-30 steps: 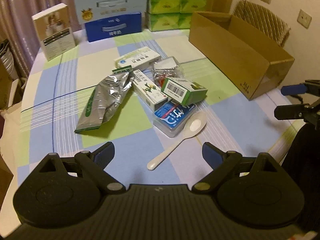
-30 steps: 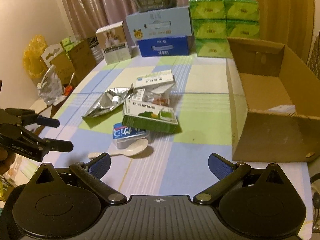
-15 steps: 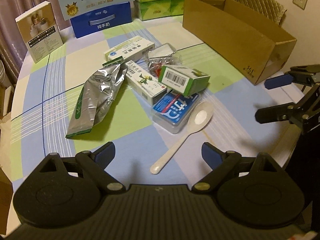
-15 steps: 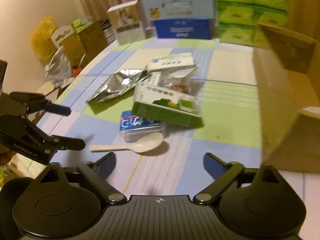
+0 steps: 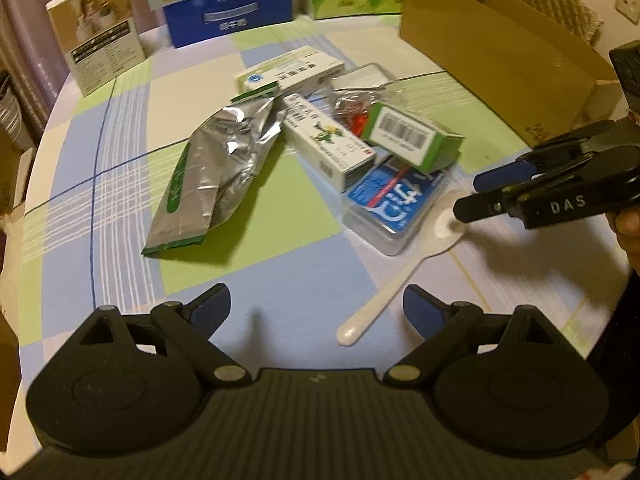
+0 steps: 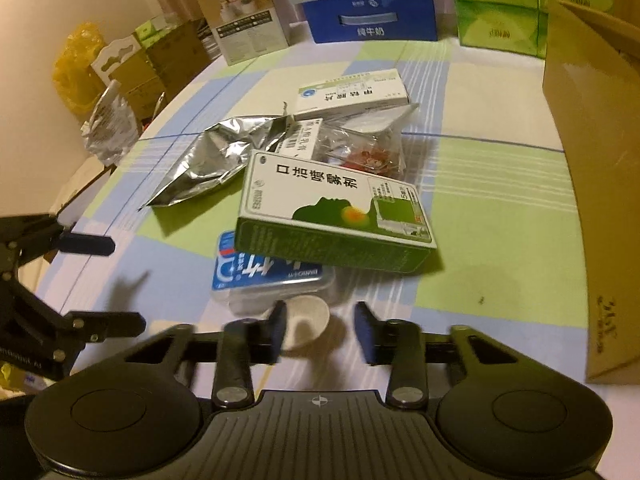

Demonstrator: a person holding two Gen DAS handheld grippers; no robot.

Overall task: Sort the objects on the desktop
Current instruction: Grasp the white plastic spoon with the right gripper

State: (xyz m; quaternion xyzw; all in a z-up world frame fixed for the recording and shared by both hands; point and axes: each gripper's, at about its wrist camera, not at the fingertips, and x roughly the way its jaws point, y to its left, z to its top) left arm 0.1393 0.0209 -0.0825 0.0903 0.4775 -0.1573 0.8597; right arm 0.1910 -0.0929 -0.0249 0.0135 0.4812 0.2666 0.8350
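A white plastic spoon (image 5: 404, 276) lies on the checked cloth, its bowl (image 6: 306, 320) beside a clear box with a blue label (image 5: 394, 204). My right gripper (image 6: 320, 334) is open, its jaws partly closed around the spoon's bowl without gripping it; it also shows in the left wrist view (image 5: 476, 198). A green medicine box (image 6: 332, 220) leans on the blue-label box. A silver foil pouch (image 5: 216, 172), two white medicine boxes (image 5: 324, 142) (image 5: 288, 70) and a clear bag (image 6: 368, 148) lie behind. My left gripper (image 5: 316, 312) is open and empty, above bare cloth.
An open cardboard box (image 5: 500, 44) stands at the right. A blue-white carton (image 6: 368, 4), green tissue packs (image 6: 516, 8) and a photo-printed box (image 5: 96, 52) line the far edge. Bags and cartons (image 6: 104, 76) sit beyond the table's left edge.
My right gripper has moved forward and down onto the spoon's bowl, and its jaws have narrowed. My left gripper has moved closer to the pile.
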